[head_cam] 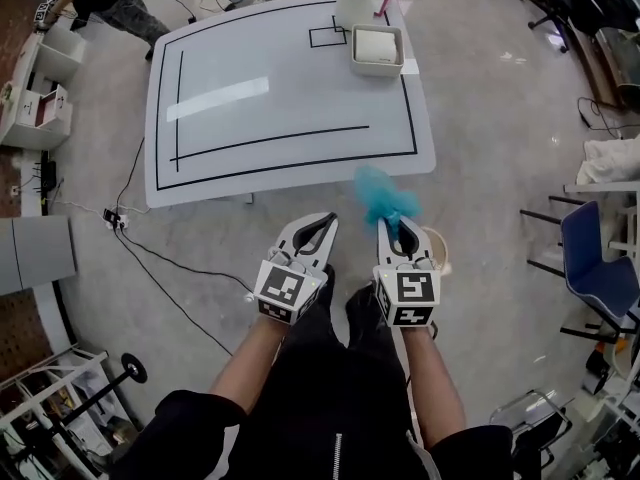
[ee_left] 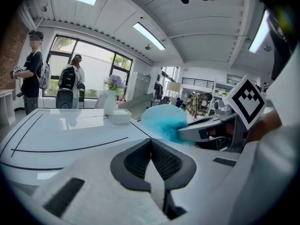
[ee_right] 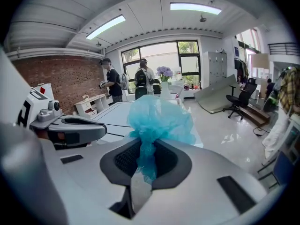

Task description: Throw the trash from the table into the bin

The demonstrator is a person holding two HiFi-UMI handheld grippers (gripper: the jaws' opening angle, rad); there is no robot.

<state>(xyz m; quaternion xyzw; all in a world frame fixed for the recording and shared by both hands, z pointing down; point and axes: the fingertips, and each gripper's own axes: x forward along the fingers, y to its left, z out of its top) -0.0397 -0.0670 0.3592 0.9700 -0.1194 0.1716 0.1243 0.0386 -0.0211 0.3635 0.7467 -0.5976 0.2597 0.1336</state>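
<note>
Seen from above, a person holds two grippers side by side over the floor, just off the near edge of a white bench (head_cam: 290, 108); the right gripper (head_cam: 400, 230), at 3 o'clock from the left gripper (head_cam: 322, 223), has its fingers (ee_right: 117, 161) pinched on a crumpled blue plastic bag (head_cam: 385, 196), which puffs out beyond the tips near the bench's 5 o'clock corner; the left fingers (ee_left: 136, 161) are closed together, nothing between them; a white box (head_cam: 377, 48) sits at the bench's 1 o'clock corner.
</note>
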